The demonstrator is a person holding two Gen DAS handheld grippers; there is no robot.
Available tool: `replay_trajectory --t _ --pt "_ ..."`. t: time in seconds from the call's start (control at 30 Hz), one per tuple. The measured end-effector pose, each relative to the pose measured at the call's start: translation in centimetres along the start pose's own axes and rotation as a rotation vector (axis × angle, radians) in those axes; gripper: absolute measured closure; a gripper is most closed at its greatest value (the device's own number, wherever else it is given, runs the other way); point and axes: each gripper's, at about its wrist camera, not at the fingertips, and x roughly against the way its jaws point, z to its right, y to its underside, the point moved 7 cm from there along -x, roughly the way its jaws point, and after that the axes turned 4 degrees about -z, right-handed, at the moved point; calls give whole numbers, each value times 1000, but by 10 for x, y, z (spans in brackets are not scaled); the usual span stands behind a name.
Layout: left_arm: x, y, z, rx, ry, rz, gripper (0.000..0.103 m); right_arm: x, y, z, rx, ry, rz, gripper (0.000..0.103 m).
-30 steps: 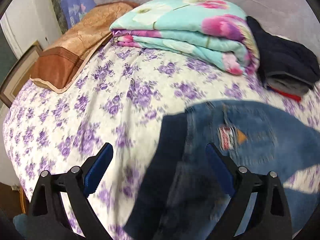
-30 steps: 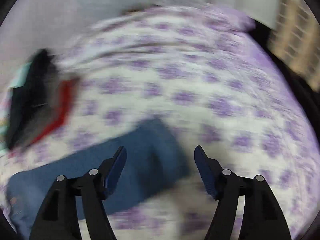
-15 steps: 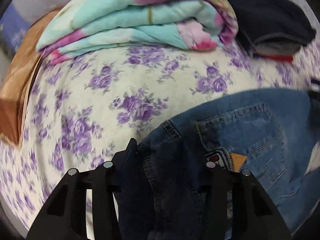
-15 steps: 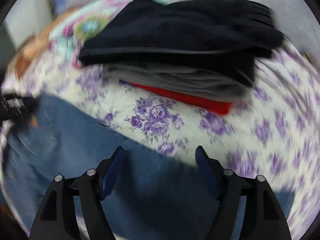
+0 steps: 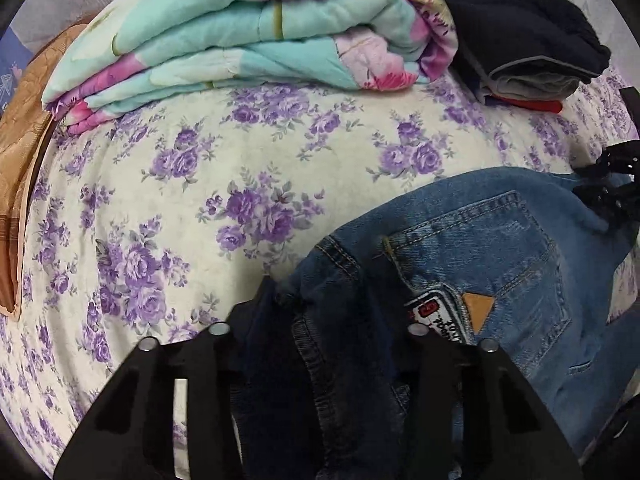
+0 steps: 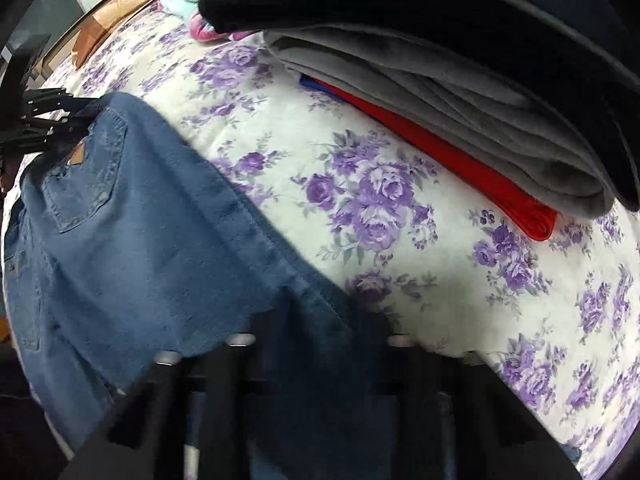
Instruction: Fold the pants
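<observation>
One pair of blue jeans [image 5: 500, 256] lies on the bed's purple-flowered sheet [image 5: 248, 184]; its back pocket carries a tan triangular patch [image 5: 478, 310] and a white woven label [image 5: 438, 312] with red and dark lettering too small and skewed to read; the left gripper [image 5: 316, 332] is closed tight on the bunched waistband end, its fingertips buried in dark denim; the right gripper [image 6: 316, 340] is likewise clamped on the leg fabric further along, its tips hidden under cloth and blurred; each gripper shows at the edge of the other's view, partly cut off; toward the bed's far edge sit two folded piles: one turquoise-and-pink floral quilt [image 5: 256, 36], and one stack of clothes [image 6: 460, 80] with three layers countable, dark navy on top, grey in the middle, red at the bottom, plus a sliver of blue; one brown pillow [image 5: 20, 160] is cropped at the left edge.
</observation>
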Motion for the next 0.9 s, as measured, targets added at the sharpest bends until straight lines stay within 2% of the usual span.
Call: replay_trajectory --t 0.03,0.07,0.13,0.2,0.27,0.3,0.37,0.4,0.47,0.5,0.53,0.57,0.63,0.7,0.73,0.77,0.83,0.87,0.9 --pt "2 -4 0 -2 12 3 72 5 0 3 1 -4 10 96" --pt "7 -8 -1 4 26 5 77 11 -2 7 -19 -16 30 97" --pt "24 -21 -6 24 36 33 78 33 -7 24 -100 -37 106 97" --pt "37 -37 -6 10 15 90 78 43 -11 35 -142 3 163 96" --pt "40 -47 -5 12 -12 115 78 38 -14 45 -184 106 201 84" --pt "34 -50 -6 23 -48 109 75 27 -12 49 -215 136 178 82" --pt "15 -45 -4 41 -95 52 67 3 -3 46 -255 150 84 64" --pt "10 -43 -4 44 -103 34 65 7 -2 47 -255 158 107 62" --pt "13 -38 -4 49 -107 45 63 23 4 51 -282 185 145 49" --pt "20 -34 -6 58 -92 67 57 40 16 58 -311 168 181 47" --pt "24 -32 -7 63 -82 79 53 52 24 61 -323 157 212 40" --pt "30 -29 -12 70 -77 95 47 68 42 75 -340 190 237 35" --pt "31 -22 -20 75 -85 102 46 73 71 93 -381 233 200 34" --pt "33 -15 -30 96 -86 91 46 69 111 112 -450 152 140 42" --pt "32 -12 -34 114 -85 88 46 64 123 115 -467 143 118 45" --pt "32 -9 -36 126 -82 88 46 57 143 124 -473 195 73 45" --pt "27 -4 -37 140 -82 77 46 49 166 141 -460 362 13 43" --pt "30 0 -31 141 -85 72 46 57 189 159 -493 387 23 43" --pt "30 3 -28 143 -85 66 46 63 197 166 -537 367 55 43"
